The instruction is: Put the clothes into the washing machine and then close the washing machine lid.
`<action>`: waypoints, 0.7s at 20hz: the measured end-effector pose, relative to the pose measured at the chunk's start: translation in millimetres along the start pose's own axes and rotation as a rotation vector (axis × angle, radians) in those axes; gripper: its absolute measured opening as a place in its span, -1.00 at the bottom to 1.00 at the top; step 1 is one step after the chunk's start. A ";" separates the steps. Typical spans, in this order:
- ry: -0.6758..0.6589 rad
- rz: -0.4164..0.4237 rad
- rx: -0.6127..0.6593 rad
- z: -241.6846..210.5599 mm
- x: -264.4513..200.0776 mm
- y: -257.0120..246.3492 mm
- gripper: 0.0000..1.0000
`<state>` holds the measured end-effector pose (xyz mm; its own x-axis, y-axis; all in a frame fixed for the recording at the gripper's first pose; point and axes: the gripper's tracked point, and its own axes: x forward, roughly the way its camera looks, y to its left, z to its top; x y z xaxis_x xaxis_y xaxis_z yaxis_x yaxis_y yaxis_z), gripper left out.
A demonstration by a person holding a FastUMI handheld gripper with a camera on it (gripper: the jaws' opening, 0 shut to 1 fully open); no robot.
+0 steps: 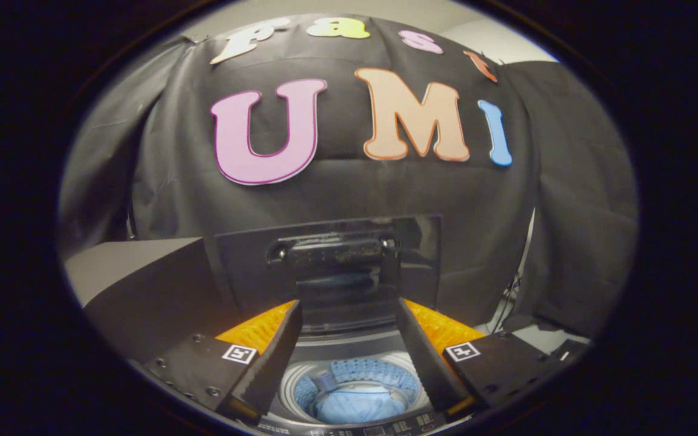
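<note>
Light blue clothes — dark grey washing machine lid

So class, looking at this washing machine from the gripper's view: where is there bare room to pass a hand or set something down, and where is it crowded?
The open gripper leaves a free gap between its fingers, over the drum mouth. Below that the drum is crowded: blue clothes fill its bottom. The raised lid blocks the way just beyond the fingers. A flat grey surface left of the lid looks bare.

Tongs hide the drum rim's sides.
</note>
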<state>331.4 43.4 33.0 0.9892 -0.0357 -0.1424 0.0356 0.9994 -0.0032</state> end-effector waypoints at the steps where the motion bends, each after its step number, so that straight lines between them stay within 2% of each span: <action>1: 0.005 0.032 -0.016 1.4 3.2 10.0 0.94; 3: 0.021 -0.005 -0.054 5.2 7.5 8.1 0.96; 11: -0.121 -0.013 0.001 81.7 55.3 23.4 0.97; 14: -0.208 -0.021 -0.022 114.1 68.6 25.3 0.97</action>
<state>416.4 66.0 136.1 0.9964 -0.0538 0.0649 0.0556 0.9981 -0.0259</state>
